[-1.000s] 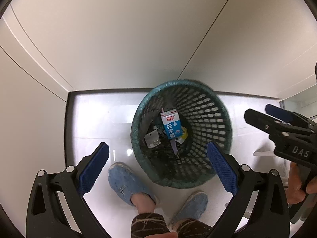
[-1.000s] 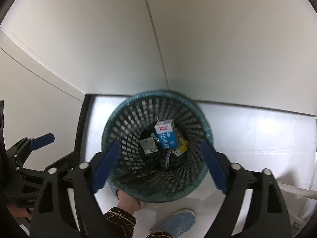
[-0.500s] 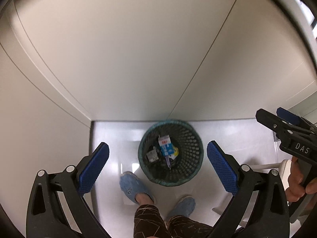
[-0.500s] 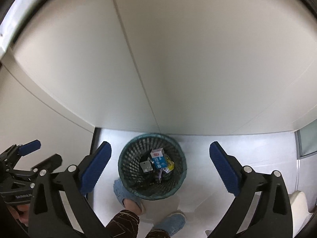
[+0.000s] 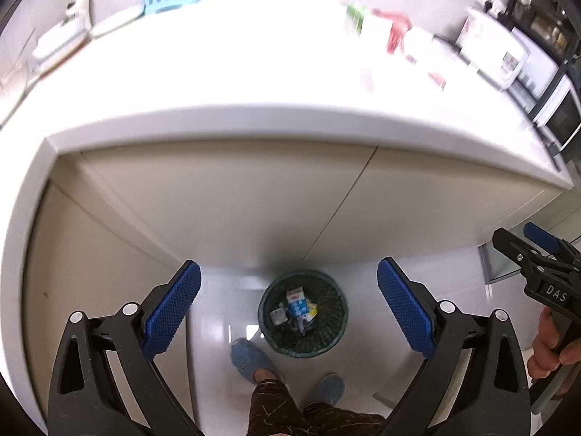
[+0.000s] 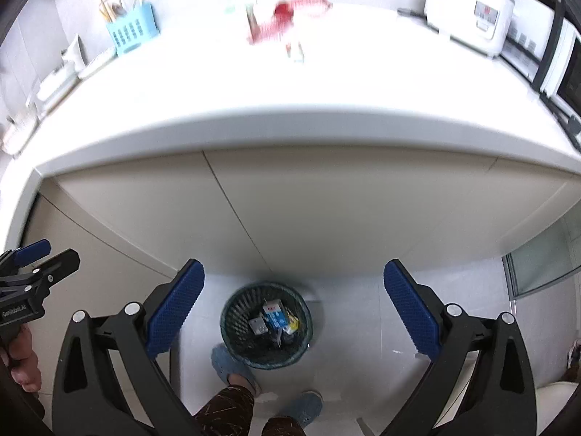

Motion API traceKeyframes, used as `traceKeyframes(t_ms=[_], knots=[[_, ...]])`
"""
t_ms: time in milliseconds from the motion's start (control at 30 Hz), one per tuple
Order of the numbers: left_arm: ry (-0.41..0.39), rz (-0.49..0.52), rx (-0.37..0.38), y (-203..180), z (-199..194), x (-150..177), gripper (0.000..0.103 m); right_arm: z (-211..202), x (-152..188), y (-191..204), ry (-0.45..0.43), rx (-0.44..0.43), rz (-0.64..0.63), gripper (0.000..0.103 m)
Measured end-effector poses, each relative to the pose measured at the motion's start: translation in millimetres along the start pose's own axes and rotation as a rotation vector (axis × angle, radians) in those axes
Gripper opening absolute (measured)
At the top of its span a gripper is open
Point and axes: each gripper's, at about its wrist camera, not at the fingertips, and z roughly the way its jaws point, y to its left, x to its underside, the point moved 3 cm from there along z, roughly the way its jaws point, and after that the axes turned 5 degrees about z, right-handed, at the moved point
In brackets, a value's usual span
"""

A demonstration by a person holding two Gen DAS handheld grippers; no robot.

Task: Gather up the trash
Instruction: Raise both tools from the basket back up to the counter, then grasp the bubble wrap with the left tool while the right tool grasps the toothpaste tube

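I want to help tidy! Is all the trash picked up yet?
Some is done: a milk carton and other bits lie in the green wastebasket. Both tongs, left and right, are open and hold nothing. Blurry red and green items on the counter may be left.

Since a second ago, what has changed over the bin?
Both hand-held grippers, left and right, rose well above the mesh bin, bringing the countertop into view. Nothing was grasped or released. Both stayed open and empty; the blue milk carton and other trash stayed in the bin, and the slippers kept their place.
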Motion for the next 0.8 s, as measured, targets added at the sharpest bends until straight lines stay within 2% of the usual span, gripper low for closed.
traceKeyframes(t_ms=[233, 400, 600, 800], knots=[[-0.057, 0.045, 0.008, 1, -49, -79, 0.095, -53, -74, 11, -0.081, -0.016, 0.007, 0.095], [-0.114, 0.068, 0.057, 8, -63, -141, 0.097, -68, -123, 24, -0.102, -0.009, 0.008, 0.095], [-0.09, 0.126, 0.066, 6, -56, -185, 0.097, -50, -160, 34, -0.039, 0.002, 0.022, 0.092], [-0.045, 0.118, 0.064, 7, -37, -211, 0.097, 0, -199, 33, 0.078, -0.003, 0.028, 0.078]])
